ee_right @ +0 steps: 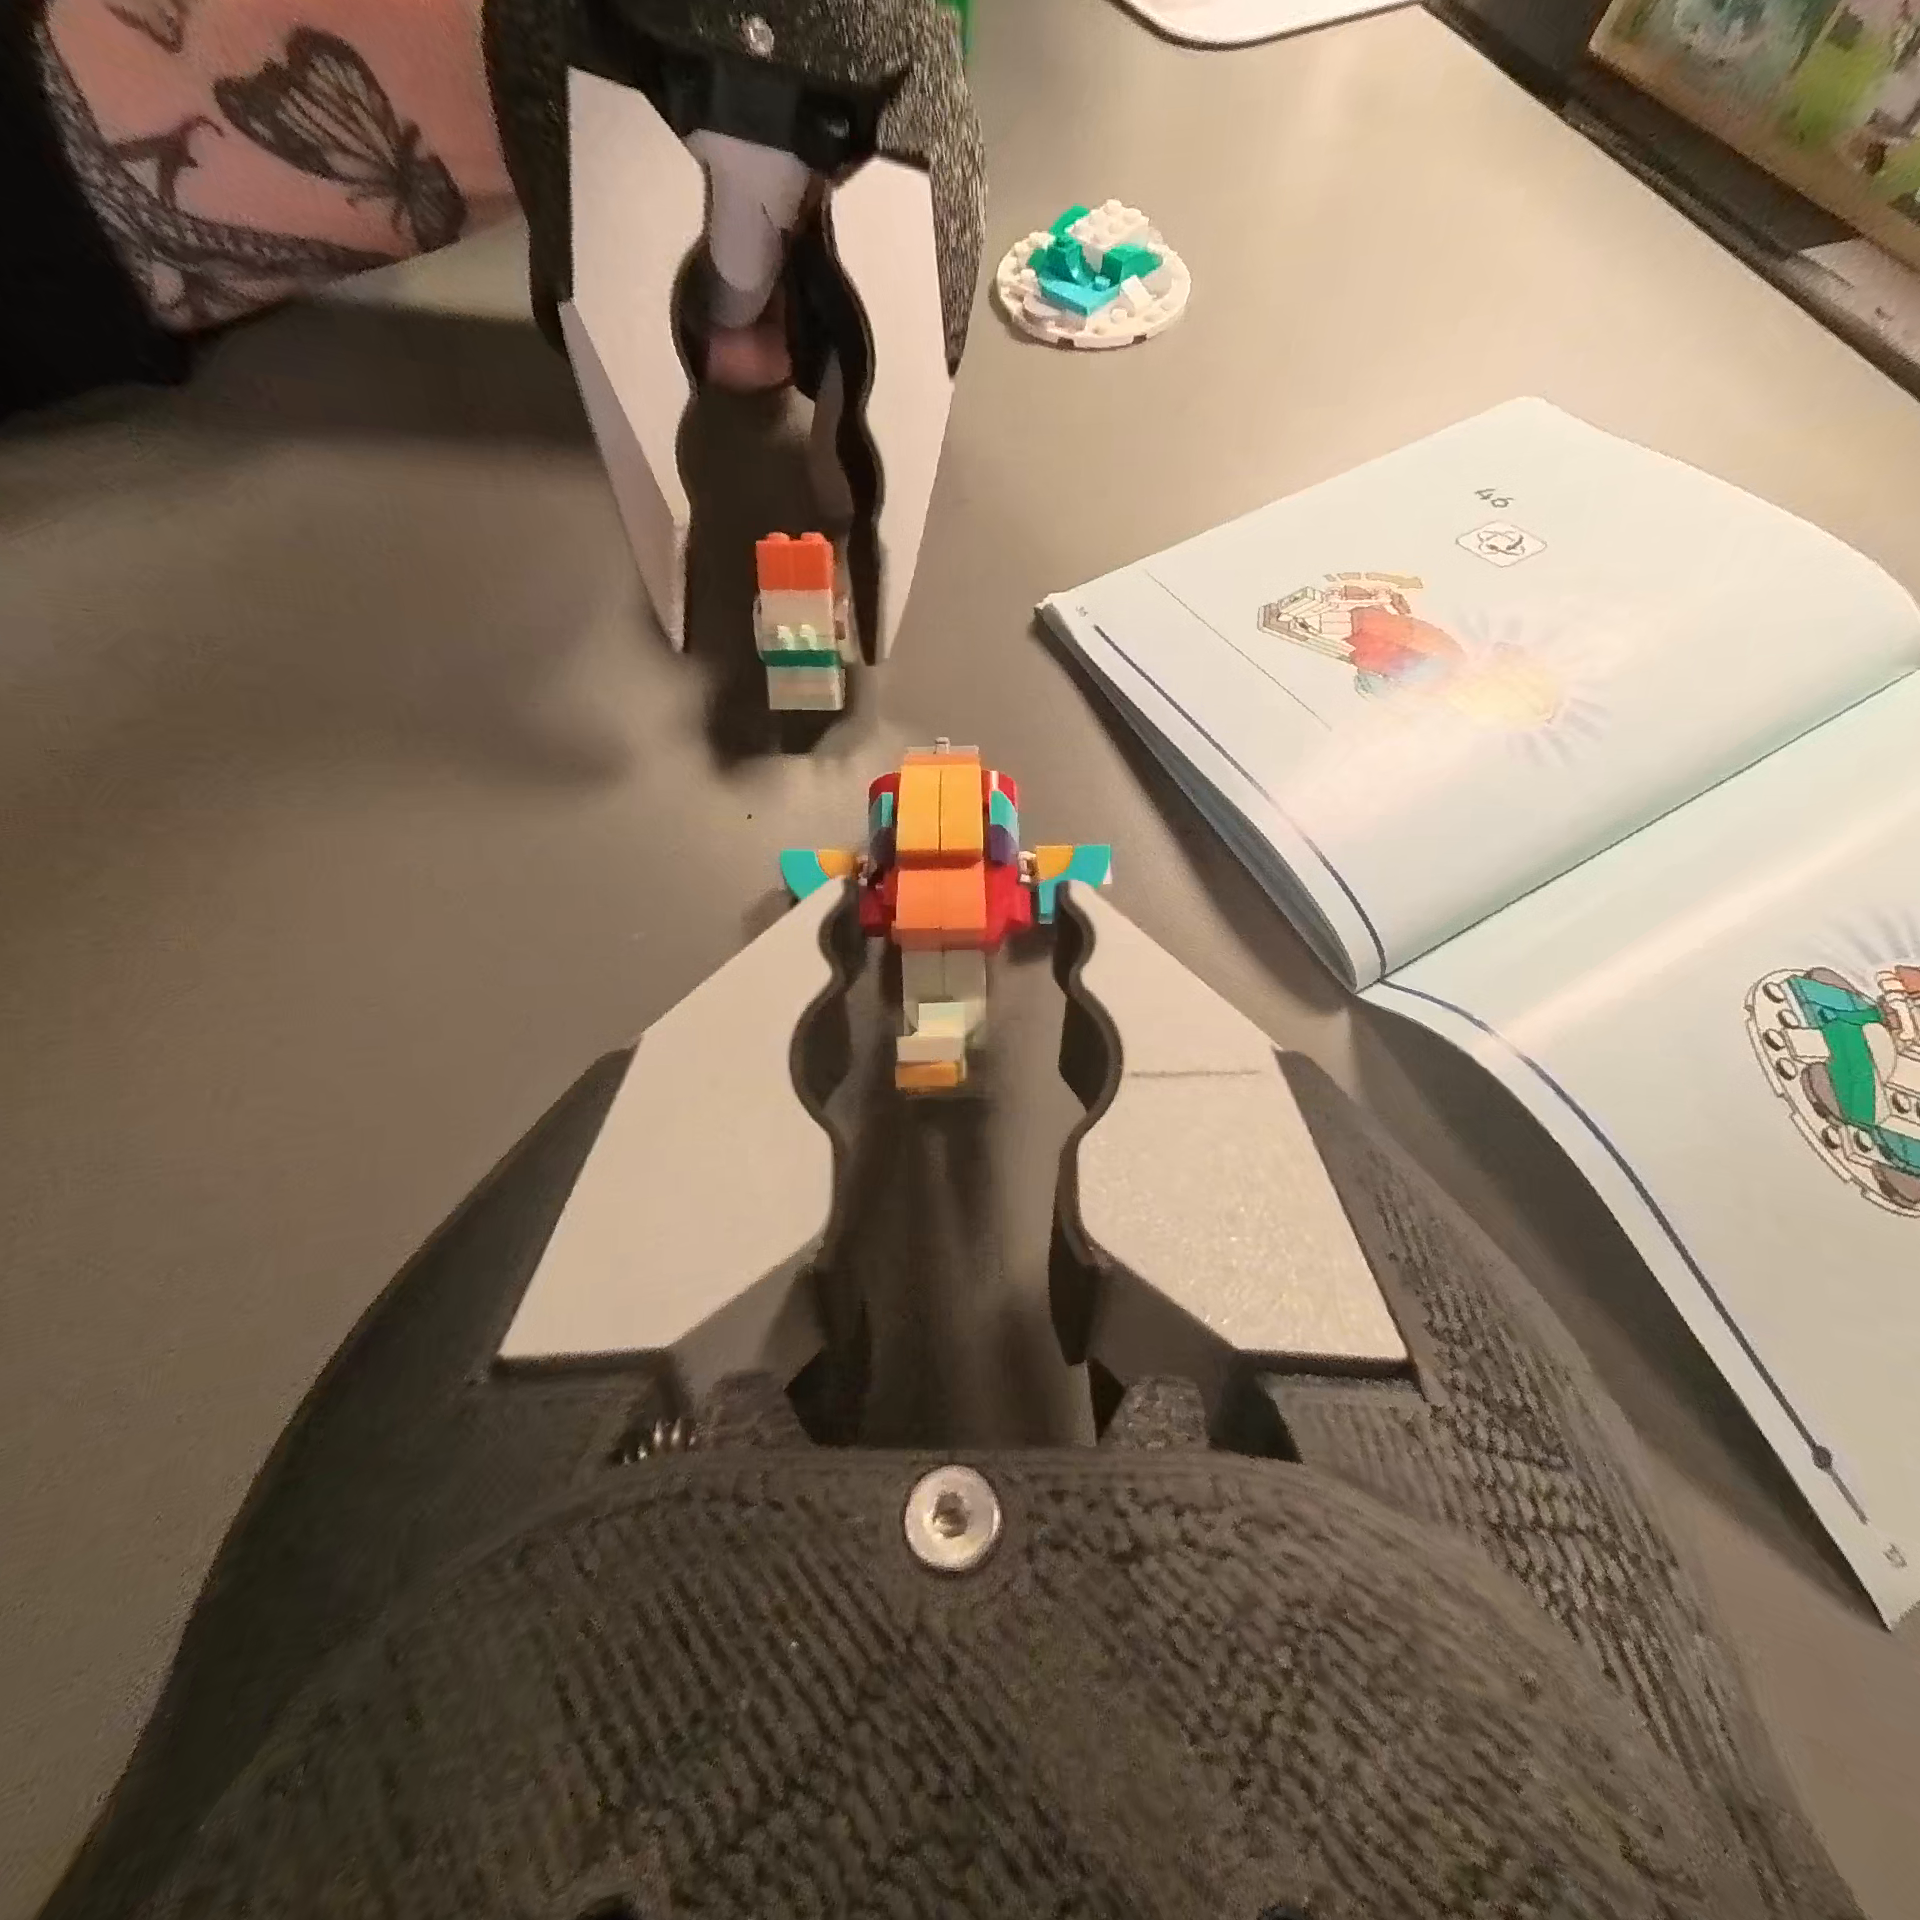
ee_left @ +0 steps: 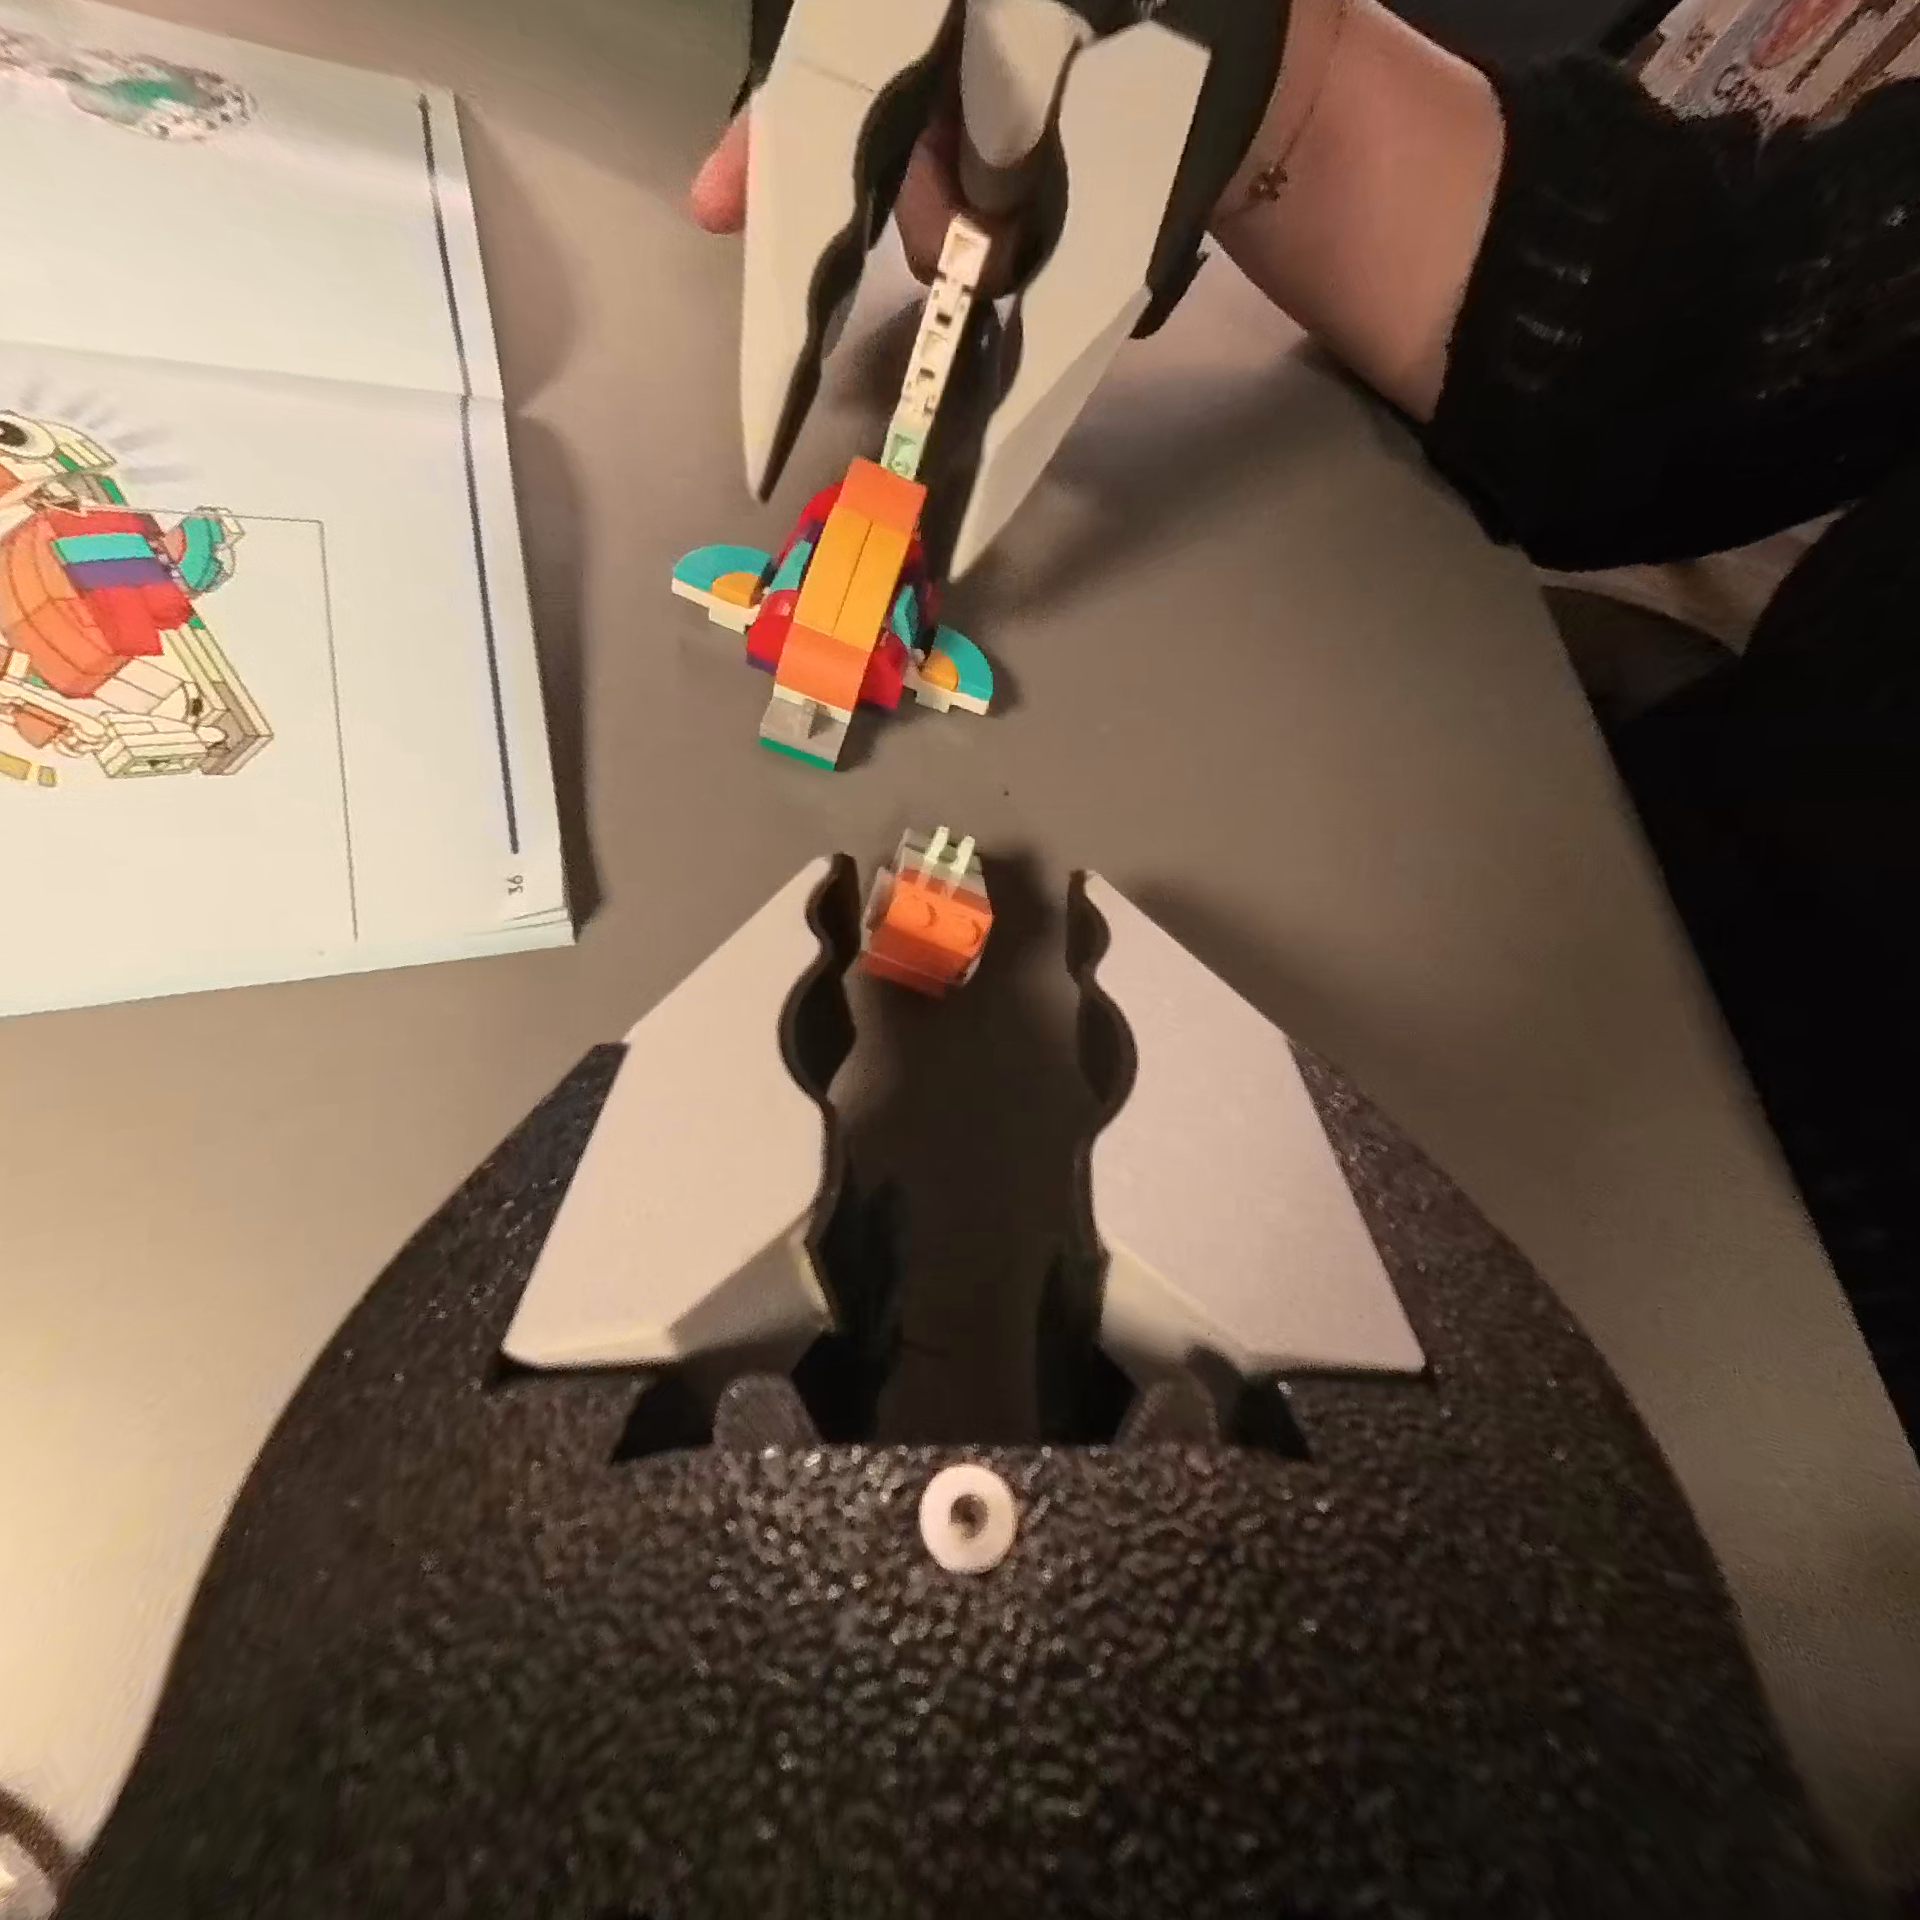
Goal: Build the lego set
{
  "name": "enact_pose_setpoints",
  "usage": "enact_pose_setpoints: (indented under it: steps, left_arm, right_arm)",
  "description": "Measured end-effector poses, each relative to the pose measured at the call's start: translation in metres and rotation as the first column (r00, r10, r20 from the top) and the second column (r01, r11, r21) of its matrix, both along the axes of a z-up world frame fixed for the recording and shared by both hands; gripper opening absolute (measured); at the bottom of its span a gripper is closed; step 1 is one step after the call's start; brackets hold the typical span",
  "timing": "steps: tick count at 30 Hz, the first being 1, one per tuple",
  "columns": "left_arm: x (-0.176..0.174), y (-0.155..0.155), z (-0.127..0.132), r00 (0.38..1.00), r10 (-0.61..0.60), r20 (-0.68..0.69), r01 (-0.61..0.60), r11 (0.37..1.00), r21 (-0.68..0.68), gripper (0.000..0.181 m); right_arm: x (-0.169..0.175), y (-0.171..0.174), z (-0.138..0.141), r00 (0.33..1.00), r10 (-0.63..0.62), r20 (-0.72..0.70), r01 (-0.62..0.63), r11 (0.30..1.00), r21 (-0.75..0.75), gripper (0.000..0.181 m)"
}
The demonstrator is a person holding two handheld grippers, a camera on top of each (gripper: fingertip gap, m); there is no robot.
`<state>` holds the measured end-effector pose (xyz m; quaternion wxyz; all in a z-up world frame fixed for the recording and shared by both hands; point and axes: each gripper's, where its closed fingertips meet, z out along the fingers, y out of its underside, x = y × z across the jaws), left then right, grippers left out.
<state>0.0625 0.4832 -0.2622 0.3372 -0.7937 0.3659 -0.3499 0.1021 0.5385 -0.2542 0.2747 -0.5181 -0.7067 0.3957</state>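
Both tongs stand apart: the left gripper (ee_left: 951, 883) straddles a small orange block (ee_left: 925, 925), the right gripper (ee_right: 940, 914) straddles the fish body (ee_right: 940, 883) on the table (ee_right: 312, 831) — joining seems next, needing firm, aligned grips.

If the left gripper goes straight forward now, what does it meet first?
Probably the small orange piece between its open jaws, then the colourful lego model; depth is unclear.

surface: matte grey table (ee_right: 312, 831) | edge: rounded, dark beyond | light: warm, dim, soft shadows
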Motion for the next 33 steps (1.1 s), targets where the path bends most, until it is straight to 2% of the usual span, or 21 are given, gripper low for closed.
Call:
enact_pose_setpoints:
  steps: [3, 6, 17, 19, 25, 30, 32, 33]
  left_arm:
    - [0.001, -0.002, 0.000, 1.000, -0.010, -0.008, 0.010, 1.000, 0.013, 0.035]
    - [0.002, -0.003, -0.001, 1.000, -0.019, -0.012, 0.019, 1.000, 0.010, 0.030]
    - [0.004, -0.004, -0.004, 0.999, -0.038, -0.034, 0.038, 0.999, 0.007, 0.031]
    - [0.004, -0.005, -0.005, 0.998, -0.044, -0.045, 0.045, 0.999, 0.011, 0.023]
    - [0.005, -0.005, -0.006, 0.997, -0.044, -0.060, 0.046, 0.999, 0.027, 0.022]
    - [0.002, -0.002, 0.003, 0.999, -0.015, -0.037, 0.019, 0.994, 0.104, 0.022]
    - [-0.001, 0.001, 0.011, 1.000, 0.007, -0.010, -0.005, 0.986, 0.164, 0.022]
    - [-0.002, 0.002, 0.014, 1.000, 0.013, 0.000, -0.013, 0.982, 0.190, 0.022]
  right_arm:
    - [0.001, -0.002, 0.002, 1.000, 0.014, -0.009, -0.014, 1.000, -0.009, 0.027]
    - [0.000, -0.004, -0.004, 0.999, 0.026, 0.028, -0.026, 1.000, -0.005, 0.028]
    - [-0.001, -0.003, -0.004, 1.000, 0.021, 0.023, -0.021, 0.999, 0.025, 0.026]
    - [-0.001, -0.003, -0.004, 0.999, 0.023, 0.023, -0.024, 0.999, 0.026, 0.026]
    - [0.000, -0.008, -0.004, 0.998, 0.056, 0.023, -0.057, 0.998, 0.025, 0.025]
    - [0.001, -0.008, -0.004, 0.998, 0.053, 0.016, -0.053, 0.998, 0.038, 0.025]
    - [0.002, -0.004, -0.001, 1.000, 0.015, 0.008, -0.015, 0.999, 0.036, 0.053]
    - [0.003, -0.002, 0.003, 1.000, -0.006, 0.003, 0.006, 0.999, 0.034, 0.057]
